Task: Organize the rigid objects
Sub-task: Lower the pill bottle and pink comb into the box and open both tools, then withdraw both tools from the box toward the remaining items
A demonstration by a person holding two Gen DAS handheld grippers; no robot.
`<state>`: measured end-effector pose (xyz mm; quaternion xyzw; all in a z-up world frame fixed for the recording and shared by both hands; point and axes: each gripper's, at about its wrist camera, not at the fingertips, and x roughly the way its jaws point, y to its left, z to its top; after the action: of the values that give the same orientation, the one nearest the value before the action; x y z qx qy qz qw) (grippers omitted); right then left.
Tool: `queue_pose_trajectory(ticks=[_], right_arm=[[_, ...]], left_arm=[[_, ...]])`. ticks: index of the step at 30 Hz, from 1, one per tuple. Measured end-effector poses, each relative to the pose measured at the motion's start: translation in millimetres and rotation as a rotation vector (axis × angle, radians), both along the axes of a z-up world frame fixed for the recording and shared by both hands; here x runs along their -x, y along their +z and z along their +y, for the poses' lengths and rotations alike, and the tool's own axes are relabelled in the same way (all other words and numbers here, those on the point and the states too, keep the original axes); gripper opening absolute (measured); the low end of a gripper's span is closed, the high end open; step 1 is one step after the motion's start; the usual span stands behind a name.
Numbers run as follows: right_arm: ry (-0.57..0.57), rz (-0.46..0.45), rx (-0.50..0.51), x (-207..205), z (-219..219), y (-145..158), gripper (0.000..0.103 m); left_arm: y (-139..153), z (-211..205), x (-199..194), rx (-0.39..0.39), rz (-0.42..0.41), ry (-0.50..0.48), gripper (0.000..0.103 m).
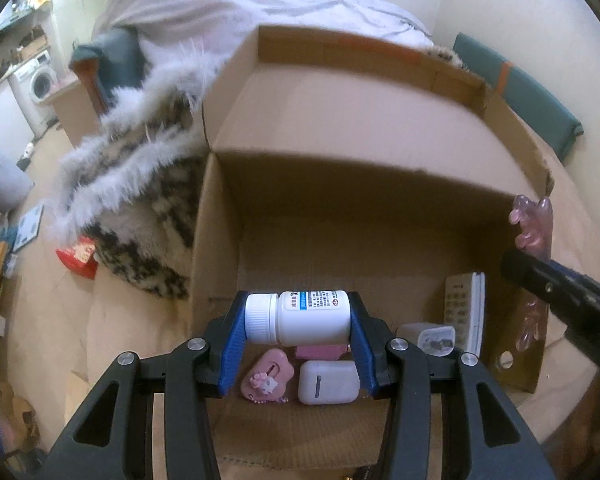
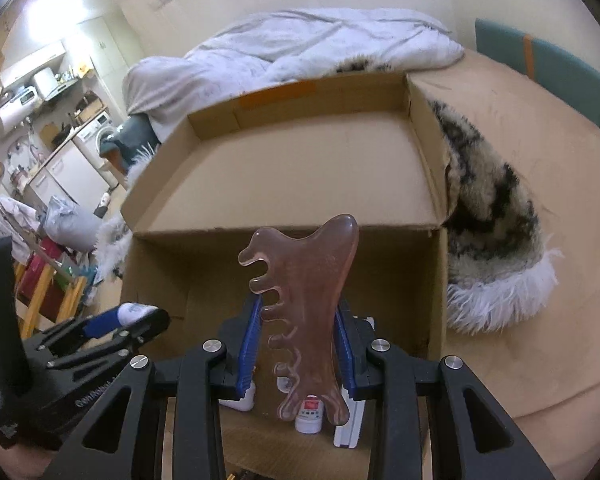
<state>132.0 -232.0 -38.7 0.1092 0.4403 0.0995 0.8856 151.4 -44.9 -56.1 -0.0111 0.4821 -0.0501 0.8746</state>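
Left jaws pinch a white pill bottle (image 1: 304,316), right jaws a pink comb (image 2: 304,312), above the cardboard box (image 1: 360,208).

Showing black angular frames on left gripper (image 1: 298,338) and right gripper (image 2: 300,340) — blue ribbed pads (image 1: 232,350), silver screws (image 1: 196,344), triangular cutouts, faint white lettering.

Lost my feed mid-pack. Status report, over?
Left gripper shut on white pill bottle, above open cardboard box. Right gripper shut on pink scalloped comb. Nothing blocking the drop.
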Motion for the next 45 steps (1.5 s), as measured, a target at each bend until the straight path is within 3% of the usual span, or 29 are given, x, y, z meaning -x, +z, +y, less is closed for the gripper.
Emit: queue_pose_trajectory(ticks=[6, 22, 32, 35, 37, 38, 41, 45], right_arm=[[0.030, 0.087, 0.059, -5, 13, -25, 0.035], [0.025, 0.225, 0.143, -16, 21, -55, 0.035], [0.001, 0.199, 0.102, -13, 16, -52, 0.036], [-0.005, 0.177, 0.093, -13, 14, -47, 0.036], [-0.006, 0.173, 0.078, -13, 13, -46, 0.047], [-0.009, 0.169, 0.062, -13, 11, -45, 0.059], [-0.016, 0.148, 0.026, -13, 8, -39, 0.064], [-0.052, 0.107, -0.009, -11, 2, -33, 0.087]], left_arm=[[-10, -4, -2, -0.004, 0.024, -0.018, 0.043], [-34, -17, -6, -0.028, 0.095, -0.023, 0.043], [-27, -23, 4, -0.029, 0.073, -0.021, 0.045], [-24, -22, 4, -0.033, 0.068, -0.018, 0.057], [-21, -20, 4, -0.019, 0.062, -0.011, 0.064], [-20, -18, 3, -0.012, 0.062, -0.011, 0.065], [-18, -14, -1, -0.007, 0.059, -0.003, 0.069], [-18, -10, -4, -0.003, 0.064, 0.008, 0.069]])
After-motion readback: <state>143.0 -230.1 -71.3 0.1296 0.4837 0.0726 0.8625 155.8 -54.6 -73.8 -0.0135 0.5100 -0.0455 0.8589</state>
